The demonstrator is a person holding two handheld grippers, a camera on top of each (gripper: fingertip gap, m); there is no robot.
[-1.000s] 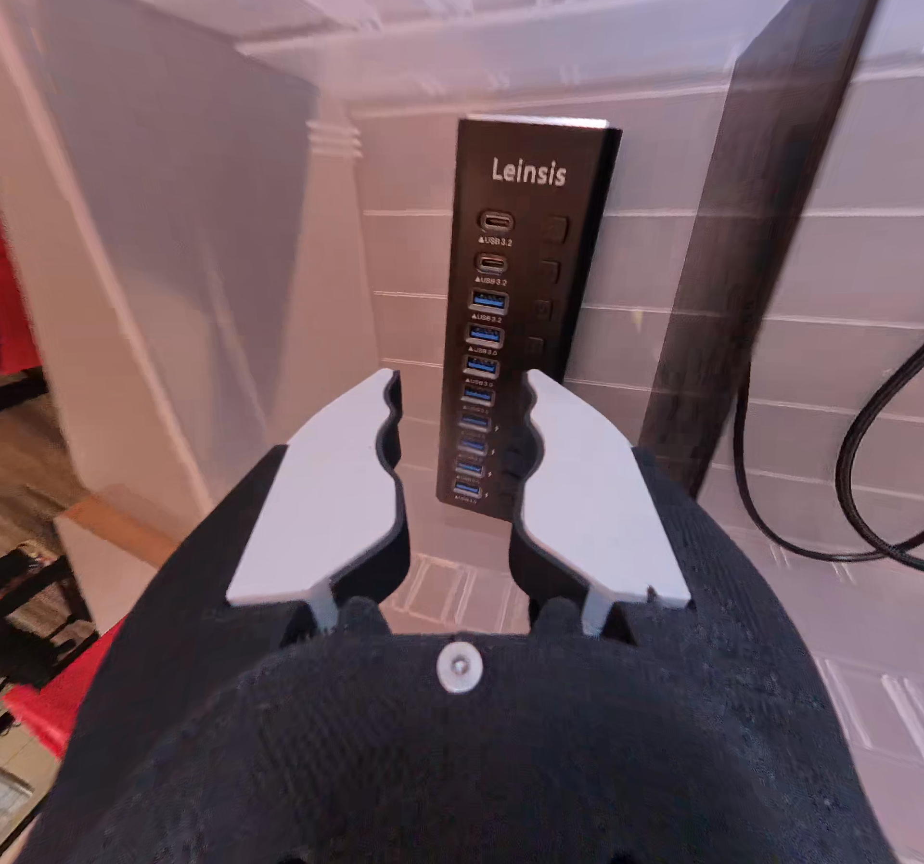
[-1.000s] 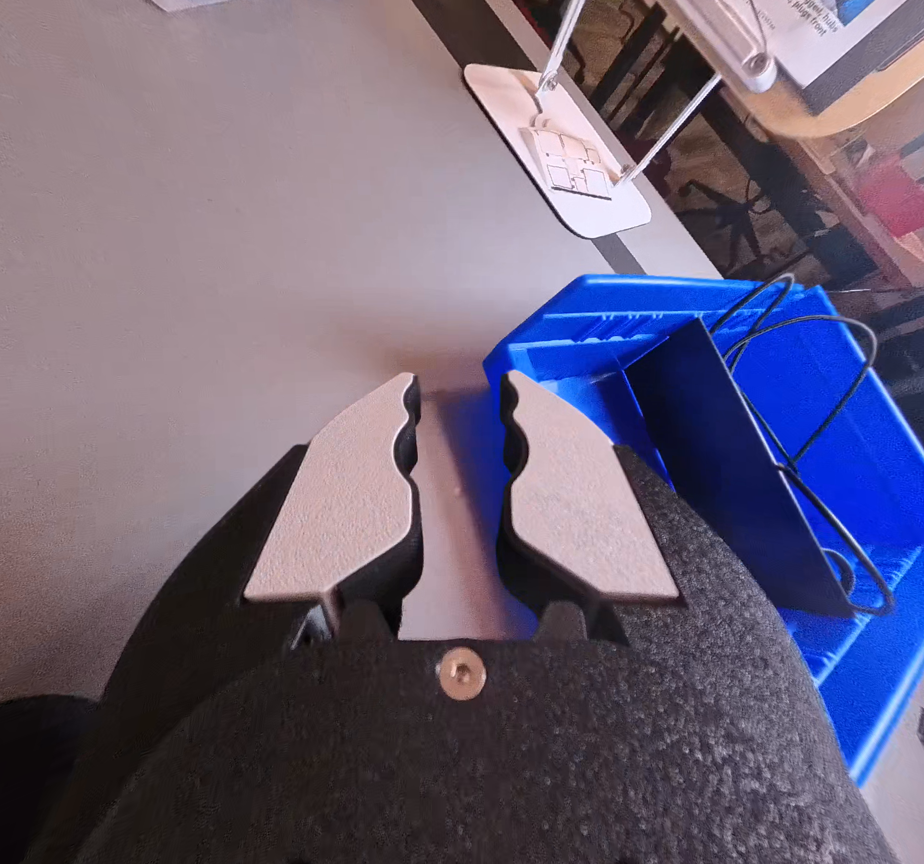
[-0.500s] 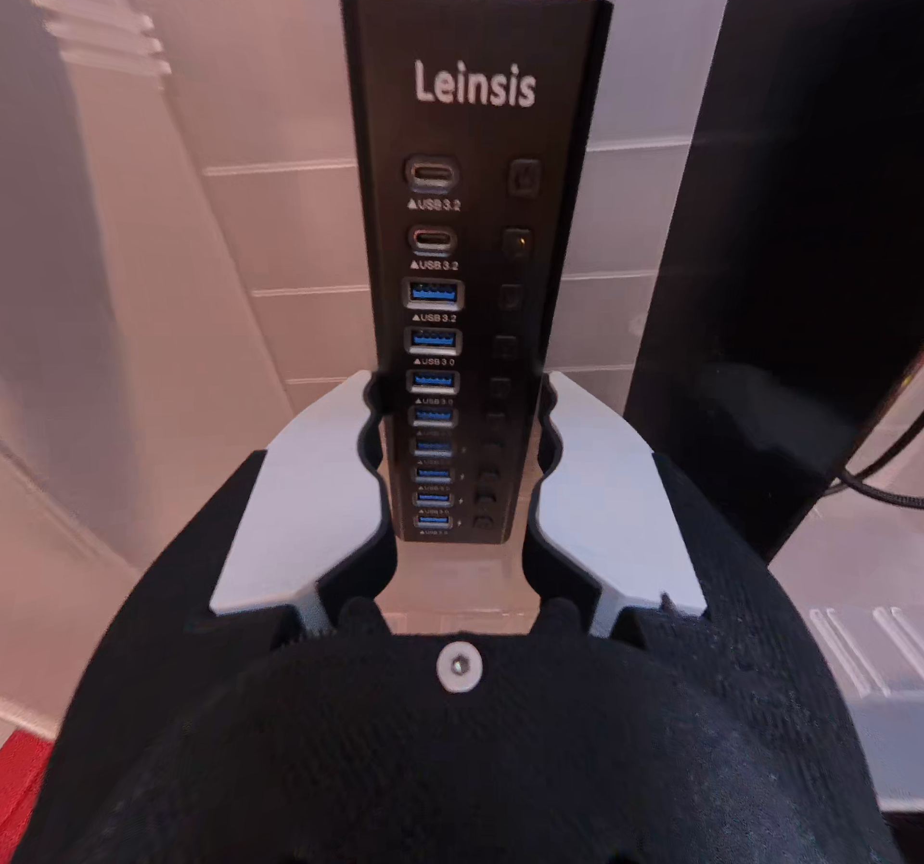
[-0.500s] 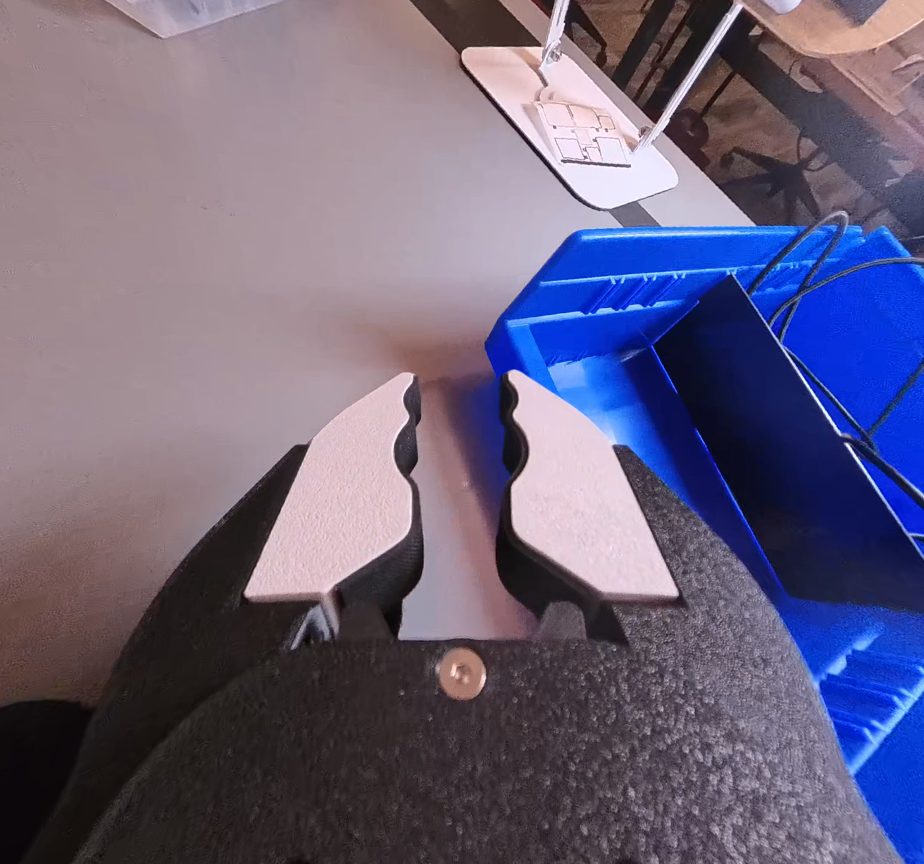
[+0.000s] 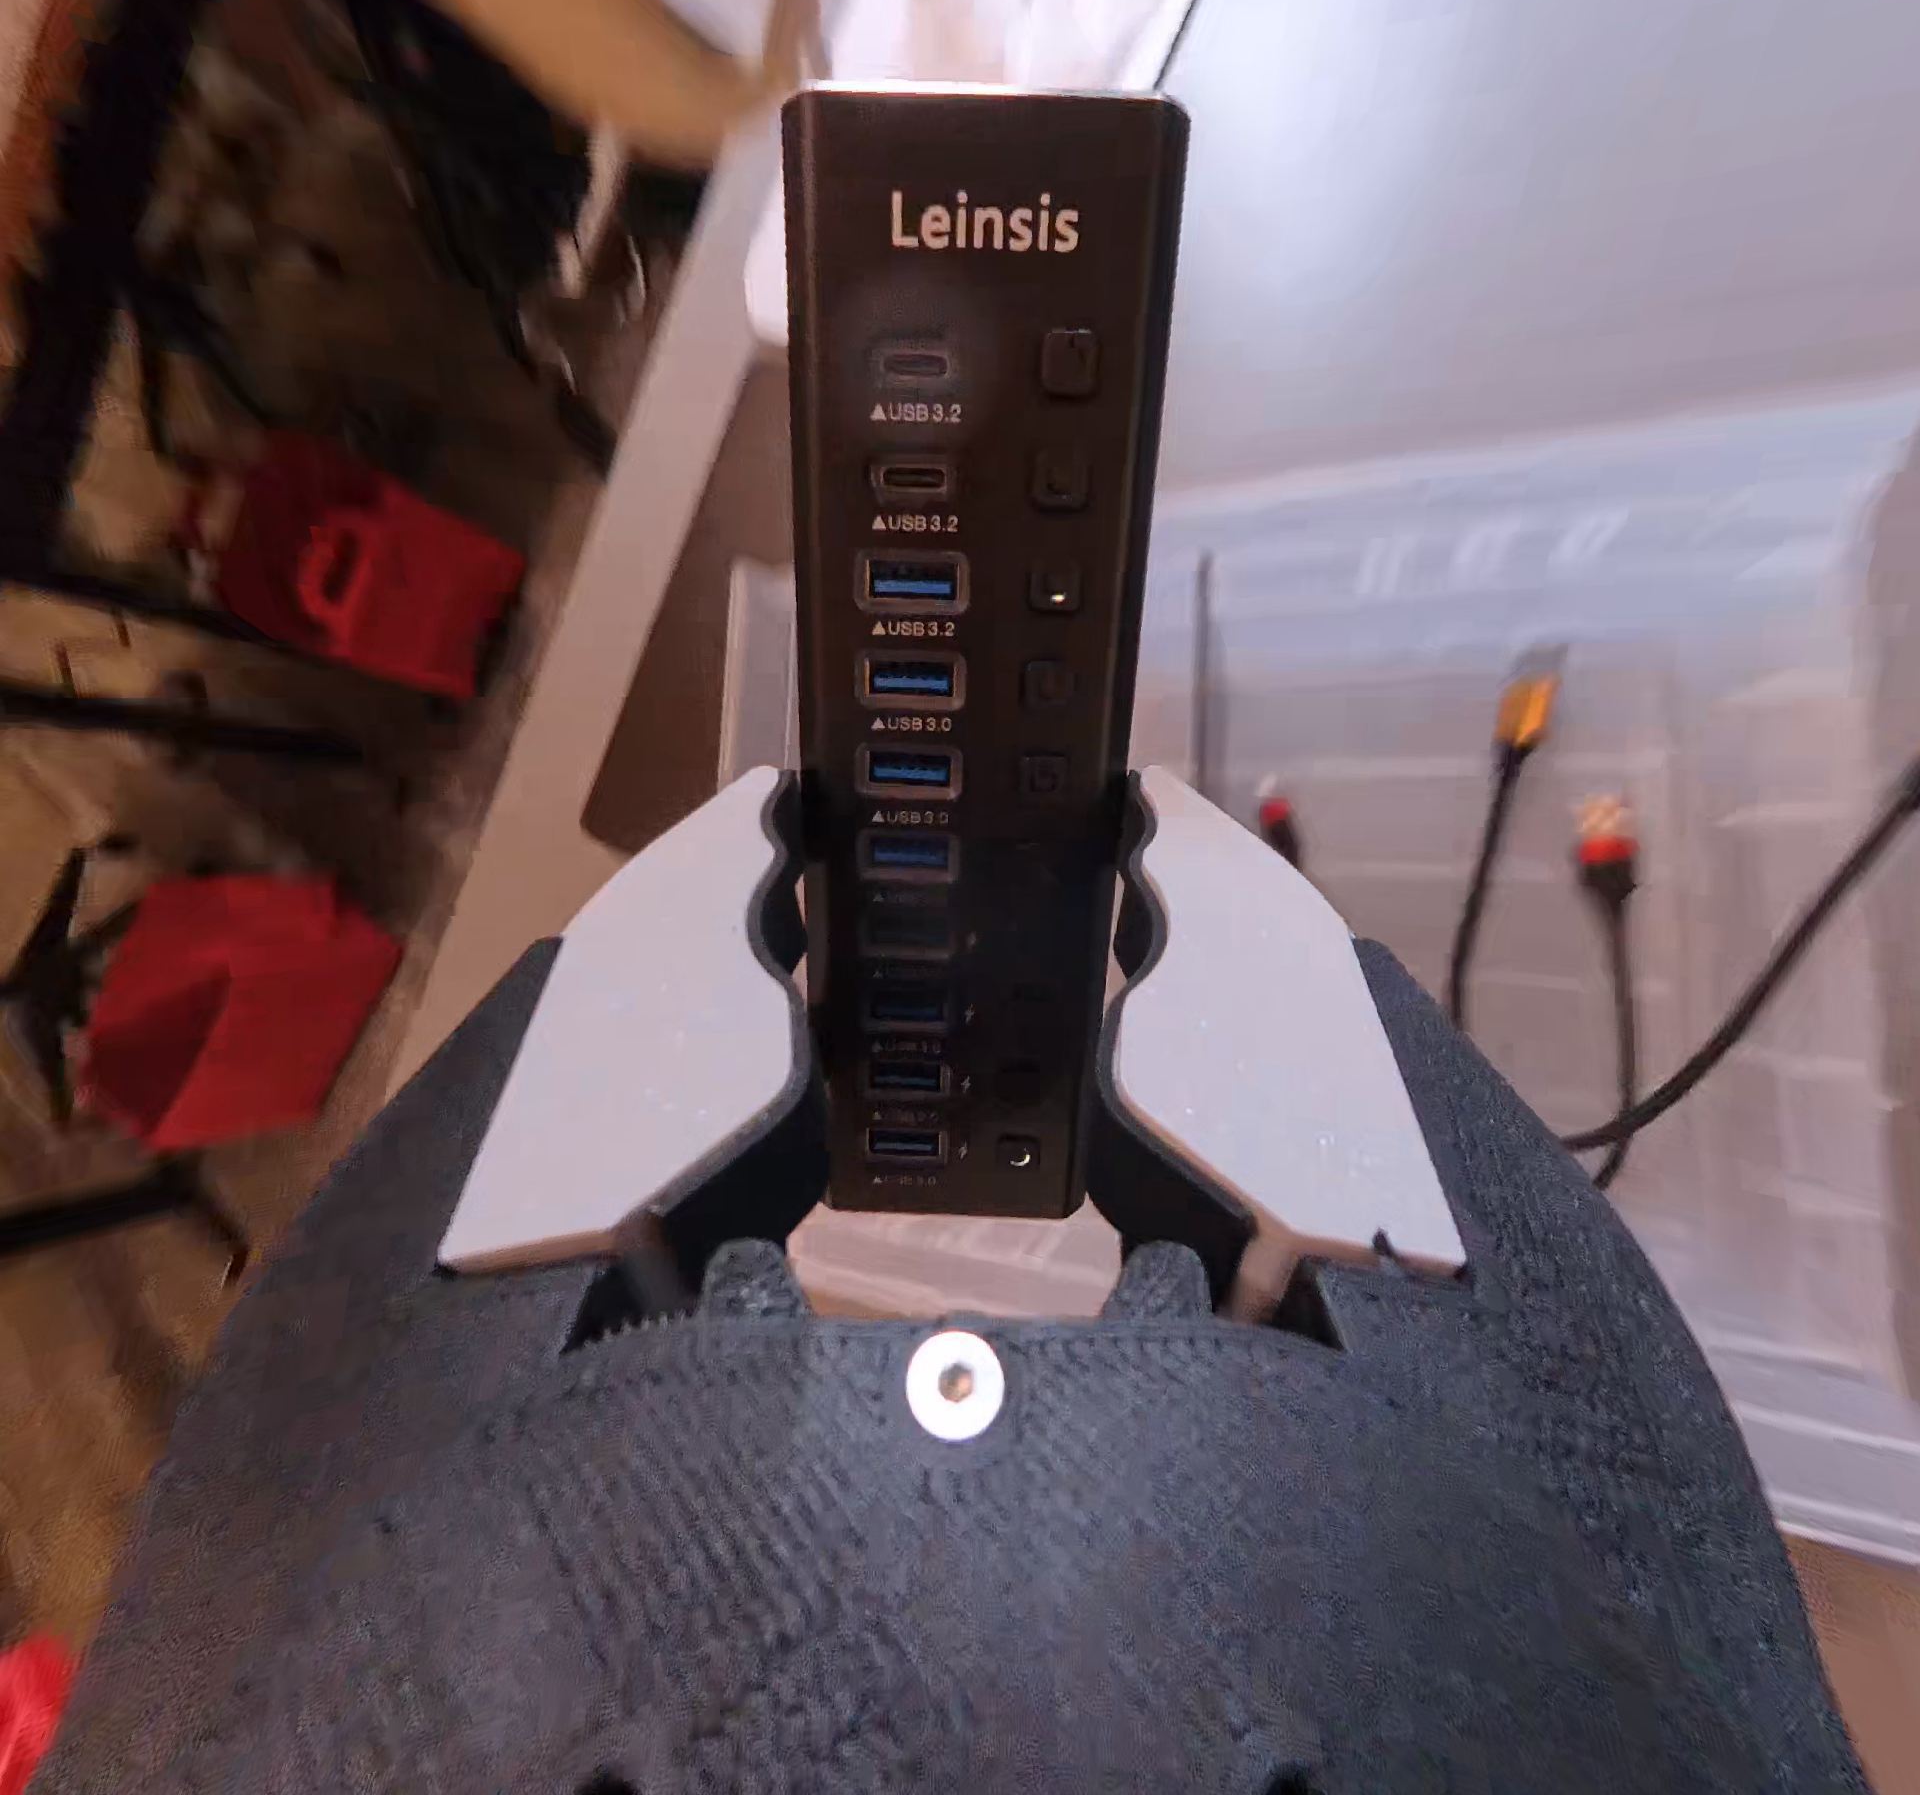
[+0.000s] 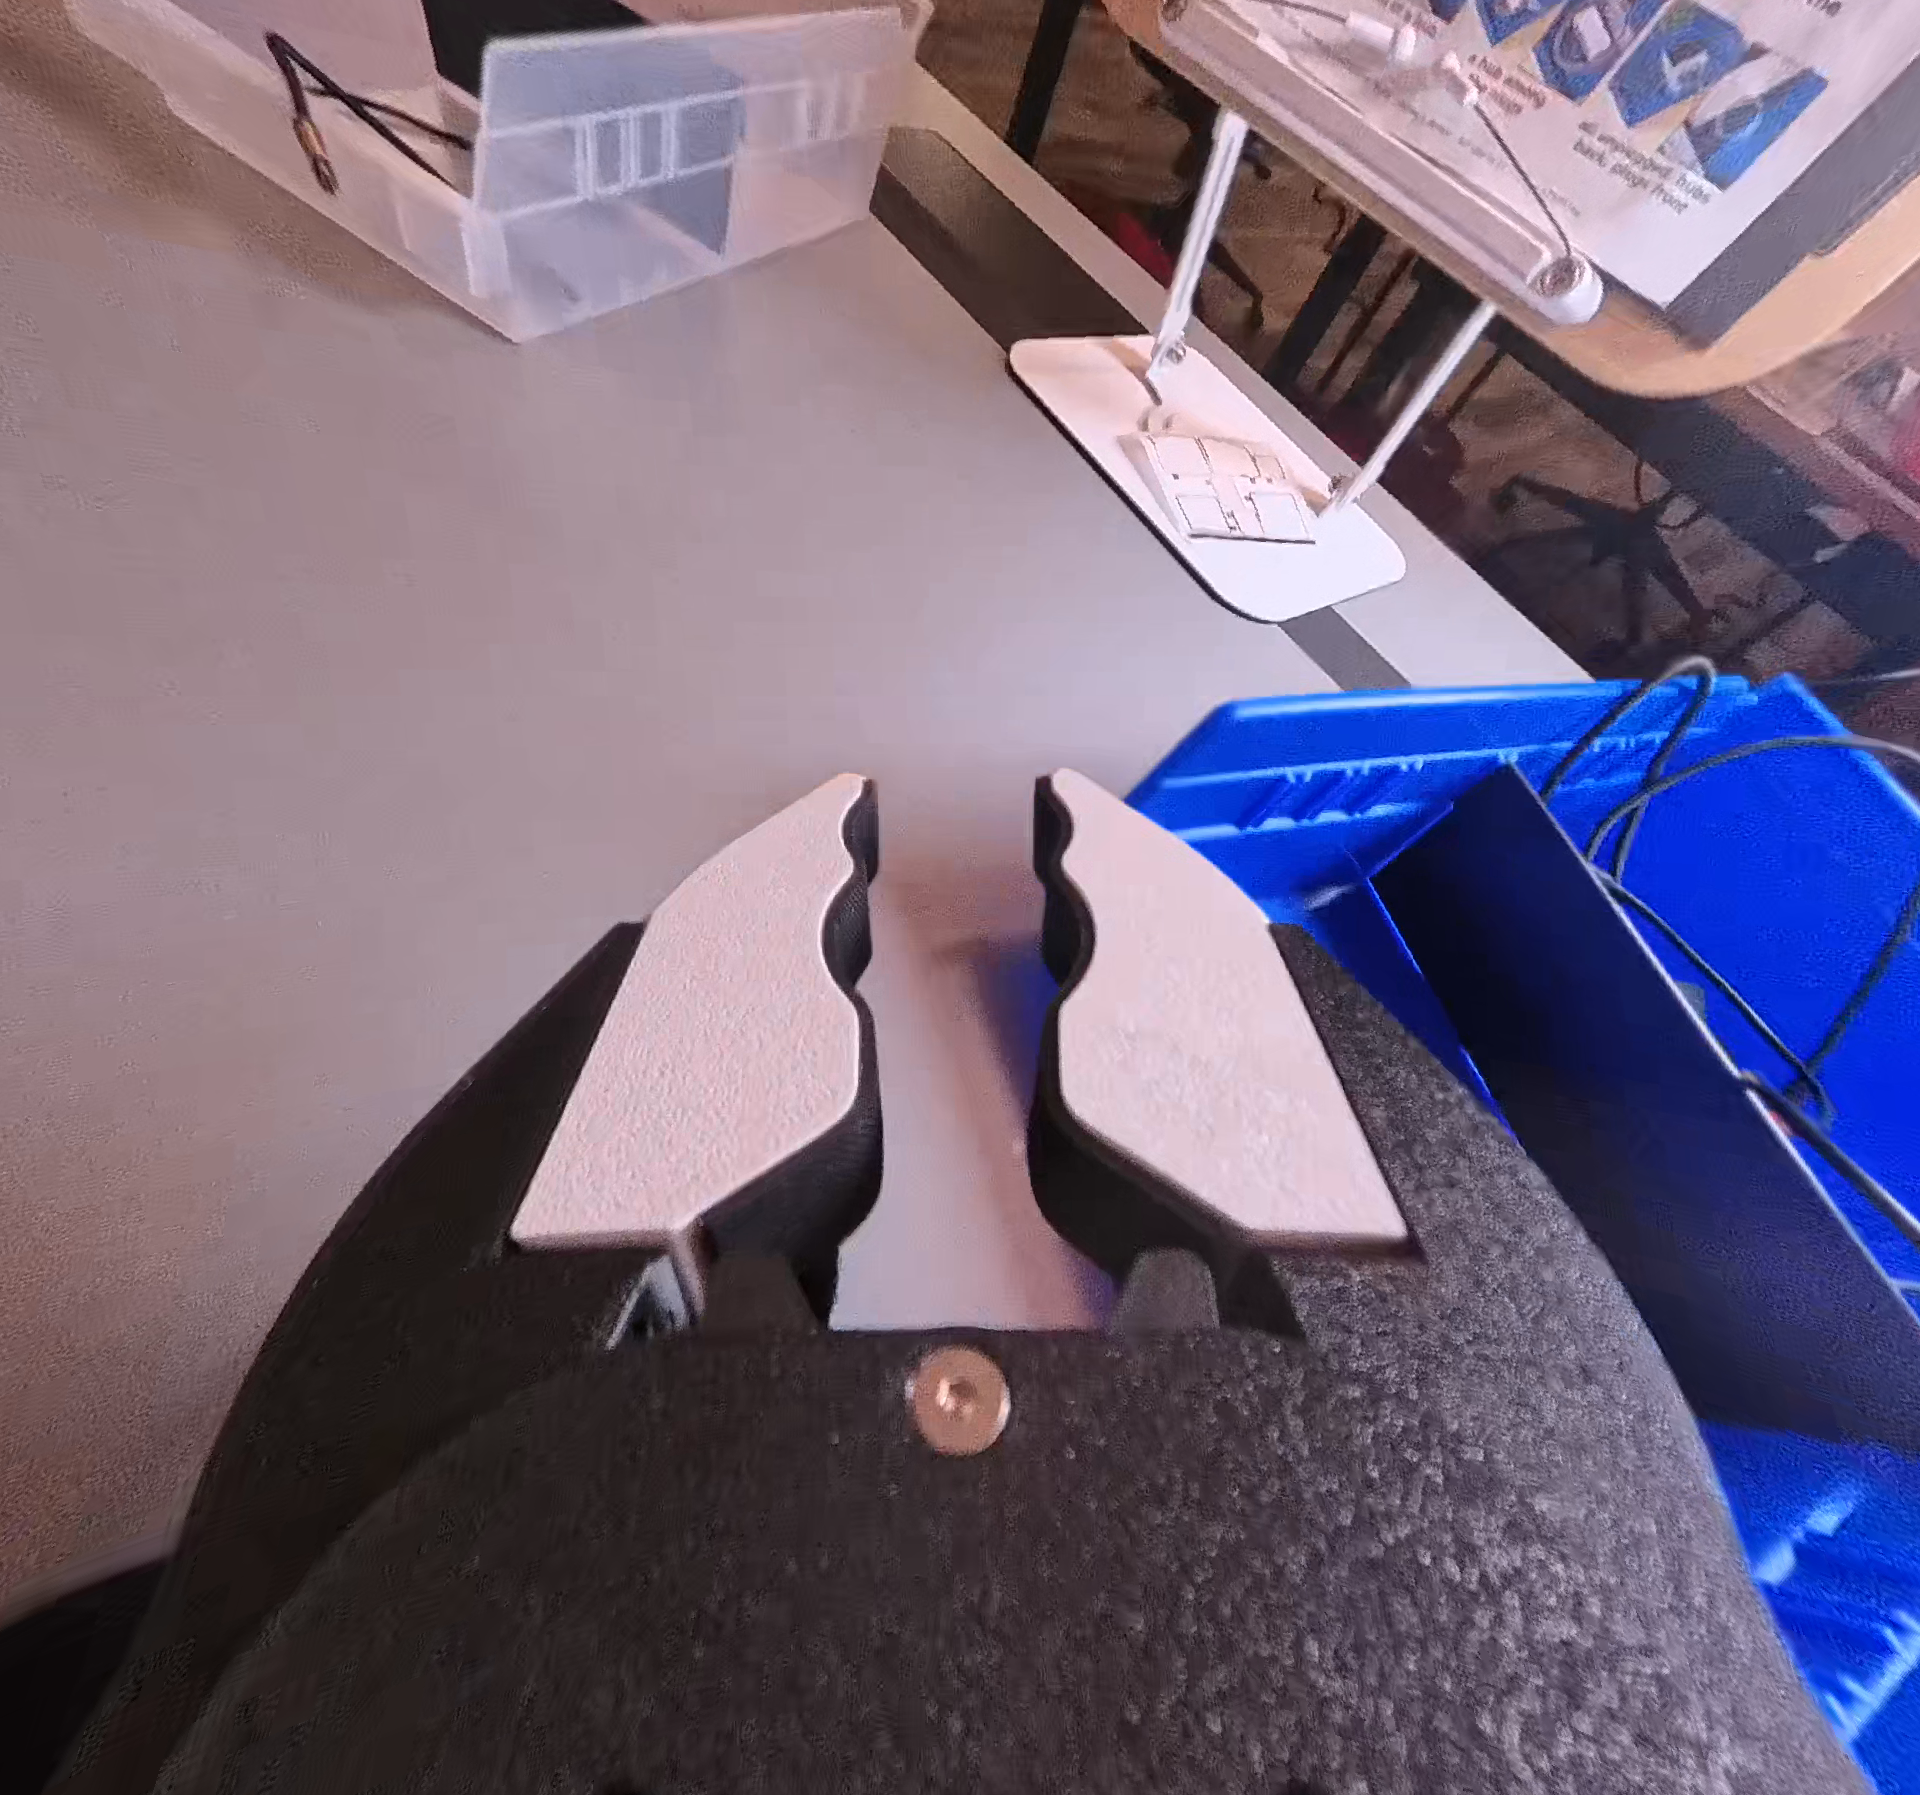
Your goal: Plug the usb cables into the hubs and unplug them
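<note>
A long black USB hub [image 5: 982,498] with a row of blue ports stands upright between the fingers of my left gripper [image 5: 958,795]. The left gripper is shut on the hub's lower half and holds it up in the air. Black braided USB cables with red and orange plugs [image 5: 1605,872] lie behind it at the right, blurred. My right gripper [image 6: 954,795] is open and empty above the grey table [image 6: 416,654], just left of a blue bin [image 6: 1299,789]. A thin black cable [image 6: 1662,914] lies in the blue bin.
A black divider [image 6: 1610,1070] stands in the blue bin. A clear plastic bin [image 6: 665,218] with a cable [image 6: 312,104] sits at the table's far left. A white stand base [image 6: 1205,467] holds up a board with a printed sheet [image 6: 1558,31]. Red objects [image 5: 353,582] lie beyond the table. About 45 cm separates my left fingertips from my right.
My left gripper slid around the hub, shut on it and lifted it out of the clear bin, and the view swung. My right gripper stayed open and shifted slightly by the blue bin.
</note>
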